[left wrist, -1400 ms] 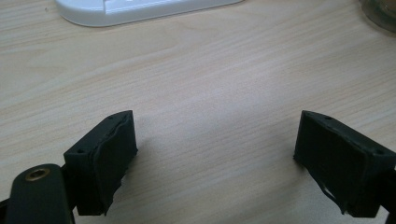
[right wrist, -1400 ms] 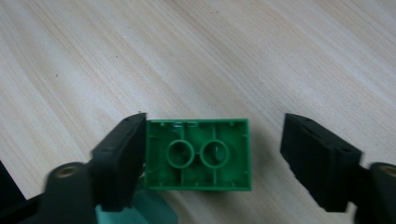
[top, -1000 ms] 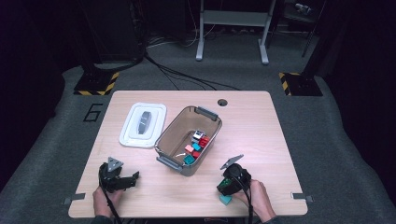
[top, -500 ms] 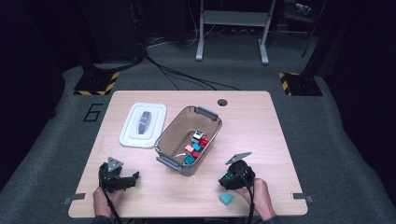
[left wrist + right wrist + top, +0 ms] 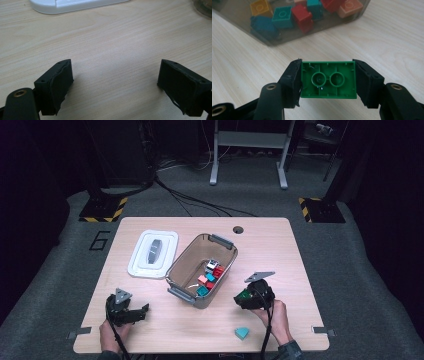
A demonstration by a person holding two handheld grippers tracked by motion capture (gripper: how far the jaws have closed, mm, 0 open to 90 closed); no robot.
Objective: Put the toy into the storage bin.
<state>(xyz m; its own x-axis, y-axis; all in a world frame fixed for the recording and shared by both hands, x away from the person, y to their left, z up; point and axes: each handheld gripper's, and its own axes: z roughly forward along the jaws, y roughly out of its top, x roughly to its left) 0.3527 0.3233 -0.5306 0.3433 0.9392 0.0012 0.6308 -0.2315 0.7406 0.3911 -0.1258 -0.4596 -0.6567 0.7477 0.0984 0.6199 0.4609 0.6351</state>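
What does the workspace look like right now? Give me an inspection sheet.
Surface: wooden table, bare at centre.
Job's things: green brick in right gripper; bin holds mixed bricks; teal brick loose near front edge.
Clutter: white lid left of bin.
Grippers: right shut on green brick; left gripper open, over bare table.
Cables: one trails from each gripper; more on floor behind.
Surroundings: dark floor, metal stand.
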